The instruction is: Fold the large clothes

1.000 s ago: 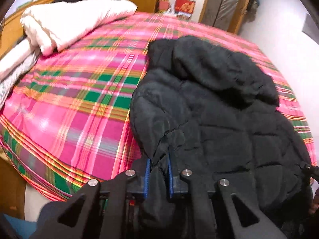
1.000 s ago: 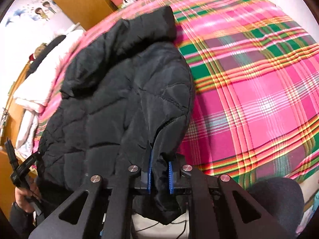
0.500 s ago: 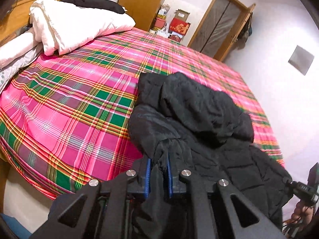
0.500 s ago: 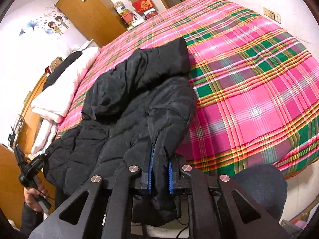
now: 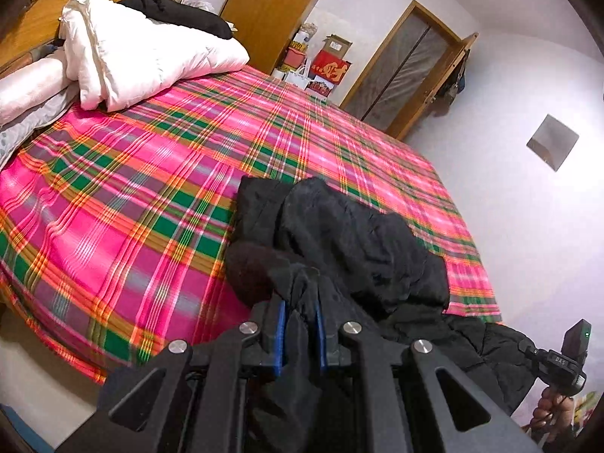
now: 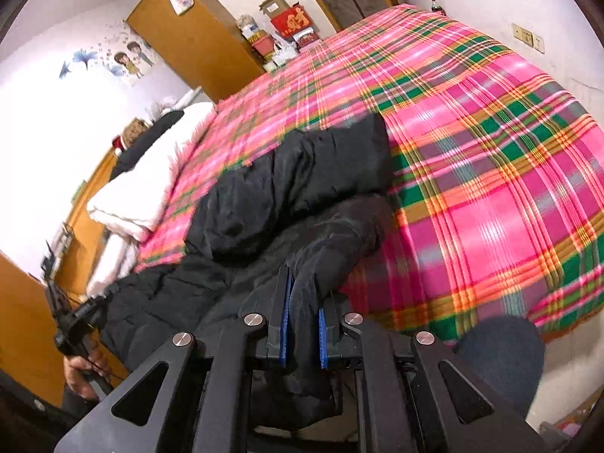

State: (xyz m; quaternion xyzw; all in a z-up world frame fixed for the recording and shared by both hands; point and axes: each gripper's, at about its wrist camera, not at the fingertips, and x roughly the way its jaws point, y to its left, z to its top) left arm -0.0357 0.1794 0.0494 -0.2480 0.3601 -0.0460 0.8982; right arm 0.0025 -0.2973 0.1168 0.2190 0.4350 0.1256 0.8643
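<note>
A black puffer jacket lies with its hood end on the pink plaid bed and its lower part hanging off the near edge. My left gripper is shut on a bunch of the jacket's fabric at one bottom corner. My right gripper is shut on the jacket at the other bottom corner. Each gripper shows at the edge of the other's view: the right gripper at the left wrist view's right, the left gripper at the right wrist view's left.
A white folded duvet and pillows sit at the head of the bed by the wooden headboard. A wooden wardrobe, red boxes and a door stand beyond the bed. A white wall runs along the far side.
Both grippers have pulled back and up from the bed with the jacket's bottom edge, dragging the jacket toward the near edge. More of the room shows.
</note>
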